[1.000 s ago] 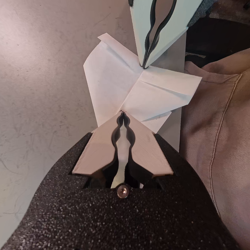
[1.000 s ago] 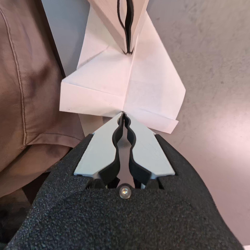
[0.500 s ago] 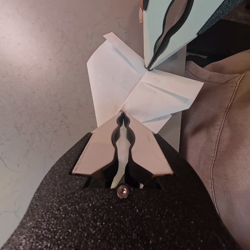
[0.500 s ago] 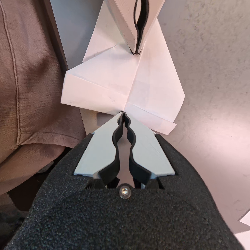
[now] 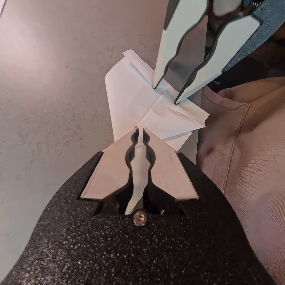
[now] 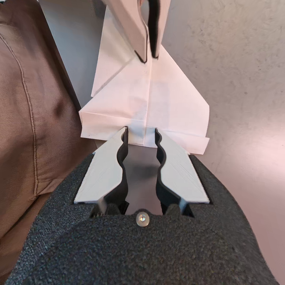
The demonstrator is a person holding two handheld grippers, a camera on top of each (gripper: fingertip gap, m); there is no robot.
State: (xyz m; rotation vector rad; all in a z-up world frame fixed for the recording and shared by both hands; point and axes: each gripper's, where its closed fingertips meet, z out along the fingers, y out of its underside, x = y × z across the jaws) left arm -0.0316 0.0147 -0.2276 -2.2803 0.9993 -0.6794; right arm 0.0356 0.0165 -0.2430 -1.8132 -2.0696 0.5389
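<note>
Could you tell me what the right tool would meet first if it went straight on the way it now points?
Most likely the folded white paper: the right tool is open, its tips at the paper's near edge. Beyond that stands the left tool. Depth is hard to judge here.

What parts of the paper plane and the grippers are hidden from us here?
- Left wrist view: the plane's nose end hides under the left hand-held gripper.
- Right wrist view: the plane's far end is covered by the left hand-held gripper's fingers.
- Left wrist view: the right hand-held gripper is cut off at the top.
</note>
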